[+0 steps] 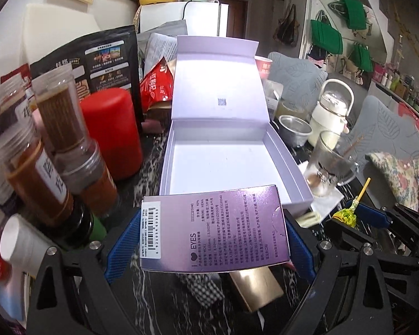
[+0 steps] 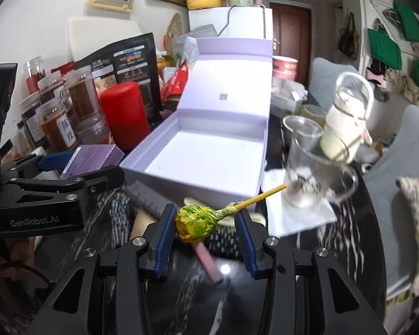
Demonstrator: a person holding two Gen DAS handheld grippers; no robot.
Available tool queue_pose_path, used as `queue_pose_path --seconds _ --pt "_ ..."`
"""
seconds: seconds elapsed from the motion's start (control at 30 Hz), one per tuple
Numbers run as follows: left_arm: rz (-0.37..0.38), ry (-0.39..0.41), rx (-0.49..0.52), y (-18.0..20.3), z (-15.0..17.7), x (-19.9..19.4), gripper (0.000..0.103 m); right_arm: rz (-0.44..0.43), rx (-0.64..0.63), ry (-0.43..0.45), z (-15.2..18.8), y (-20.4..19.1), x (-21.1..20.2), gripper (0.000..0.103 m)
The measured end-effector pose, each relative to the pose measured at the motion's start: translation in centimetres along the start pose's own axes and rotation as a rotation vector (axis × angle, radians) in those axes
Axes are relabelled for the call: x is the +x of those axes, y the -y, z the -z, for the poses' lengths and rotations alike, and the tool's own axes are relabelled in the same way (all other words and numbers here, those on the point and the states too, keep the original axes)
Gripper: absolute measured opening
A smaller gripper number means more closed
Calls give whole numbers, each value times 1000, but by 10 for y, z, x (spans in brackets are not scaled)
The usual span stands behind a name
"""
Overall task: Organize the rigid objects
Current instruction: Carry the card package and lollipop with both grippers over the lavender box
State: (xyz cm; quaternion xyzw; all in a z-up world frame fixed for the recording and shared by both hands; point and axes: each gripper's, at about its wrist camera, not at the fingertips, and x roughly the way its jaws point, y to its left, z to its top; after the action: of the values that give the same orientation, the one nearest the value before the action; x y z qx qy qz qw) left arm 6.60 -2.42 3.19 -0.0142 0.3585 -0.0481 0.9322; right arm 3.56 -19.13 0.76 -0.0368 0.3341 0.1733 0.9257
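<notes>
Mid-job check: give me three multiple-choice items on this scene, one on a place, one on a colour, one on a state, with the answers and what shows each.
1. Where is the purple carton?
A. Between the left tongs' pads, in front of the white box
B. Lying inside the white box
C. Standing on top of the red canister

2. What colour is the wrapper of the lollipop in the right tongs?
A. Red
B. Yellow with green print
C. Plain white

3. What state is the white box in?
A. Lid shut
B. Lid up, tray packed full
C. Lid up, tray empty

Answers:
1 A: the blue pads press on the carton's two sides, near the box's front wall.
2 B: the wrapped head is yellow with green marks, on a yellow stick.
3 C: the lid stands upright behind a bare white tray.
</notes>
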Motion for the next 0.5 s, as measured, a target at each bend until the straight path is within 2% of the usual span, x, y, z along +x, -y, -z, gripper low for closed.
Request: queue_pose_path --seconds 0.5 --pt "-20 42 -21 -11 -57 44 94 16 -36 38 -61 18 42 42"
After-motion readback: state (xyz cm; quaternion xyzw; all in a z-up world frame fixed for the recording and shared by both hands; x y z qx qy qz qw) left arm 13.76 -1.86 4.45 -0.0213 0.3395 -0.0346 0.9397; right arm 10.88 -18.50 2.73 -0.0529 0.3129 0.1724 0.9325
